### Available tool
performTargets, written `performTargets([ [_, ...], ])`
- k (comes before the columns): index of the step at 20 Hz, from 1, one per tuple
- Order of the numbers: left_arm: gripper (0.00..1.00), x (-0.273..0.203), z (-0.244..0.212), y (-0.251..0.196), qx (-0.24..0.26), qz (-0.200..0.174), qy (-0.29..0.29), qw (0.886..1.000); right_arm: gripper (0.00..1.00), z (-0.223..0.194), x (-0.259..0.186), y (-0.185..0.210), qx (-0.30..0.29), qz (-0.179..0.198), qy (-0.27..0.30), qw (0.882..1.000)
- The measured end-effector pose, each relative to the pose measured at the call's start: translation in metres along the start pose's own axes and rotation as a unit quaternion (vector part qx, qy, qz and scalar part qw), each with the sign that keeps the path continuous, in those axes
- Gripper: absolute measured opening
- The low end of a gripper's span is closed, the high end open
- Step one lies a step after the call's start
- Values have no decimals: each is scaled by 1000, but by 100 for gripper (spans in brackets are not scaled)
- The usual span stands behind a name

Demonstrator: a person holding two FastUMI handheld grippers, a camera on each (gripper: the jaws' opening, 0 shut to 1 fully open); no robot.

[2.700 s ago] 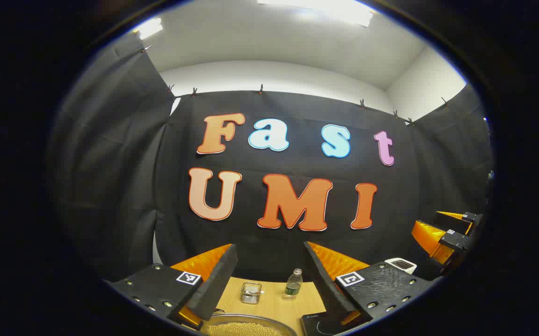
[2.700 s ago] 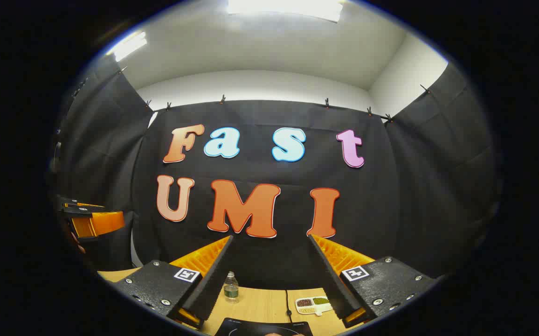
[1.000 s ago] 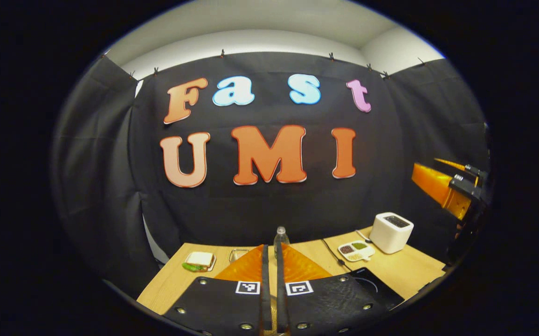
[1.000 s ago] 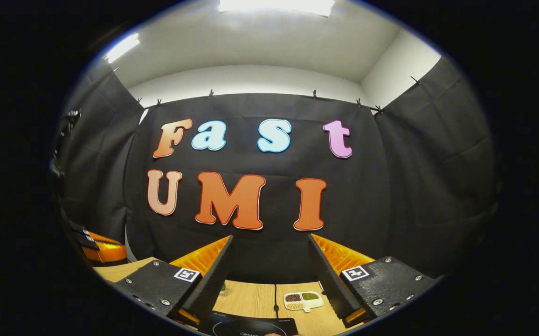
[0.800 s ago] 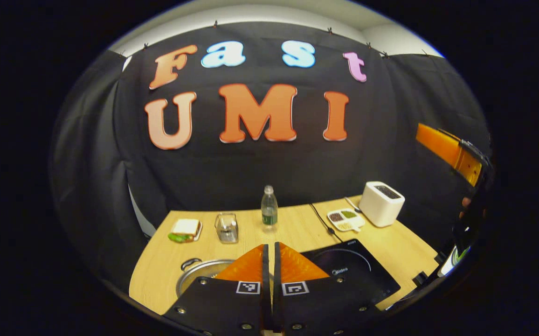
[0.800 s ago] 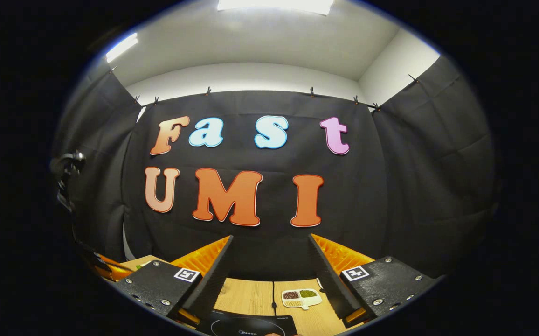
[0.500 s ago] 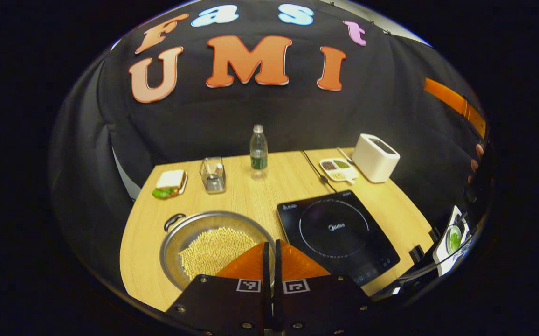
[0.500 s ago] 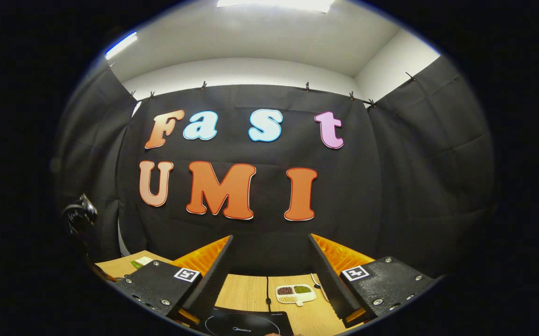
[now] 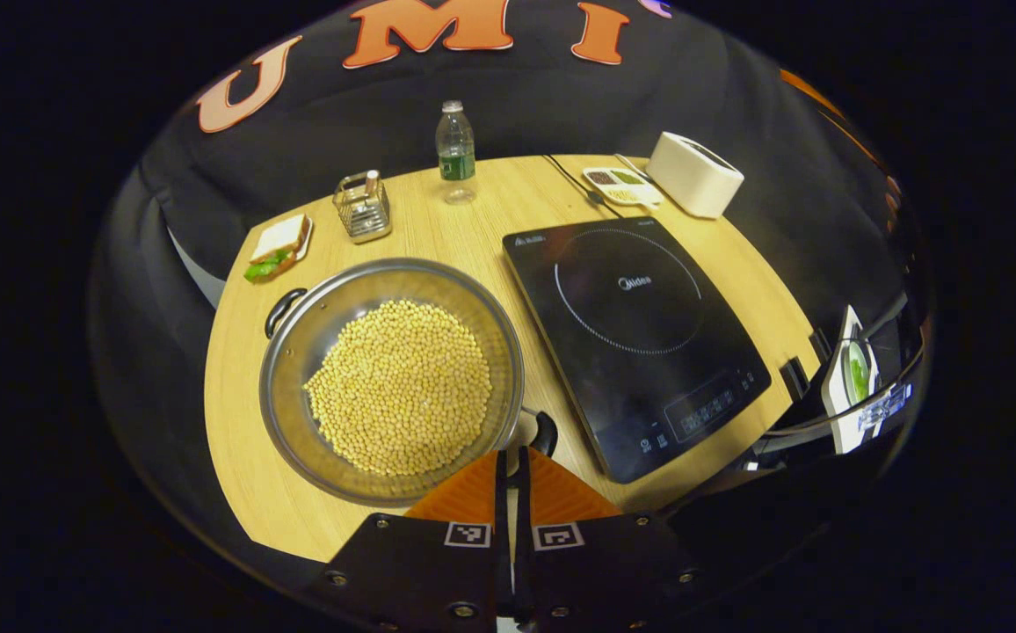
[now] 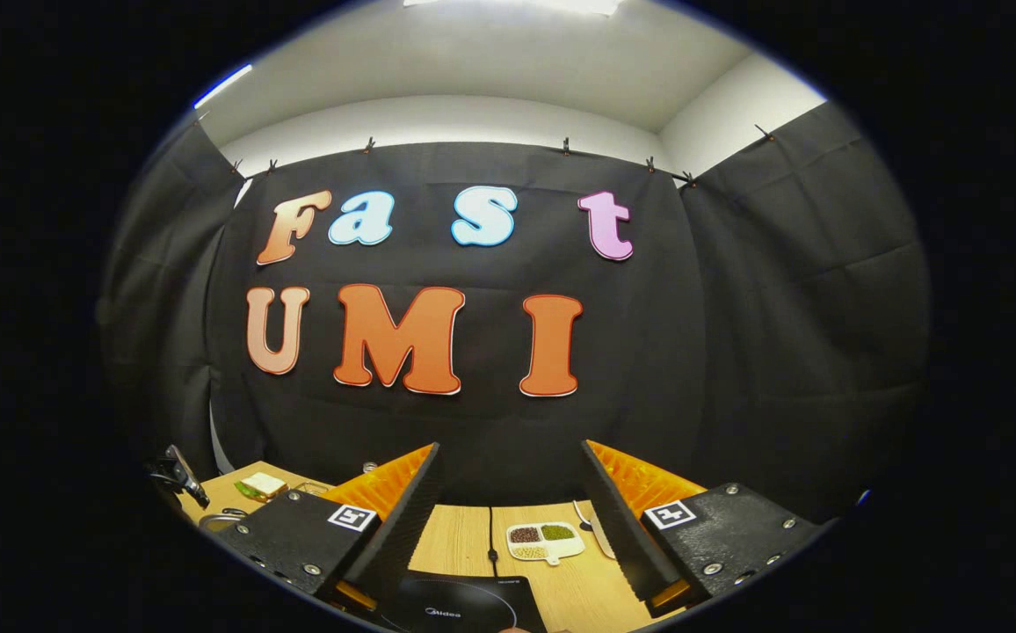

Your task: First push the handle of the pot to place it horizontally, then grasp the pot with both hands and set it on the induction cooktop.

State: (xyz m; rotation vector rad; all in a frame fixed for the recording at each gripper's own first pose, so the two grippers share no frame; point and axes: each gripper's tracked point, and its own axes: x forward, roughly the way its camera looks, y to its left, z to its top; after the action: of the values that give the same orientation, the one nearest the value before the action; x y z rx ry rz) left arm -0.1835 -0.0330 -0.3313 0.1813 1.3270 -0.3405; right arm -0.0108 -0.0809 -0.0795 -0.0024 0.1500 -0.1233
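Handle-push step: left gripper [image 9: 510, 457] jaws closed, pot [image 9: 392, 378] handle [image 9: 544, 432] just ahead. Right gripper [image 10: 508, 492] jaws open, idle. Next: nudge handle sideways.

Little print is showing, and none of it is reading cleanly.
A small brand mark is sitting at the centre of the induction cooktop [image 9: 649, 352], with tiny print toward 11 o'clock and control symbols toward 5 o'clock. Square coded tags are riding on the left gripper [image 9: 511, 462] and right gripper [image 10: 508, 475].

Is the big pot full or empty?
Partly full. The pot holds a heap of small yellow beans that covers its bottom, with bare metal wall above them up to the rim.
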Motion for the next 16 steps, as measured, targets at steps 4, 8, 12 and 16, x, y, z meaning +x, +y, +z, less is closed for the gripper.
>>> performTargets([
  [4, 2, 10, -38, 7, 23, -2, 67, 997, 95, -7, 1, -5, 0, -8, 9, 1000],
  [8, 3, 29, -60, 11, 18, 6, 100, 995, 95, -13, -1, -11, -4, -15, 16, 1000],
  [12, 3, 50, -63, 9, 26, 17, 117, 993, 95, -16, -4, -23, -17, -27, 22, 999],
  [16, 3, 64, -54, -3, 29, 14, 117, 993, 95, -15, -9, -43, -24, -47, 21, 998],
])
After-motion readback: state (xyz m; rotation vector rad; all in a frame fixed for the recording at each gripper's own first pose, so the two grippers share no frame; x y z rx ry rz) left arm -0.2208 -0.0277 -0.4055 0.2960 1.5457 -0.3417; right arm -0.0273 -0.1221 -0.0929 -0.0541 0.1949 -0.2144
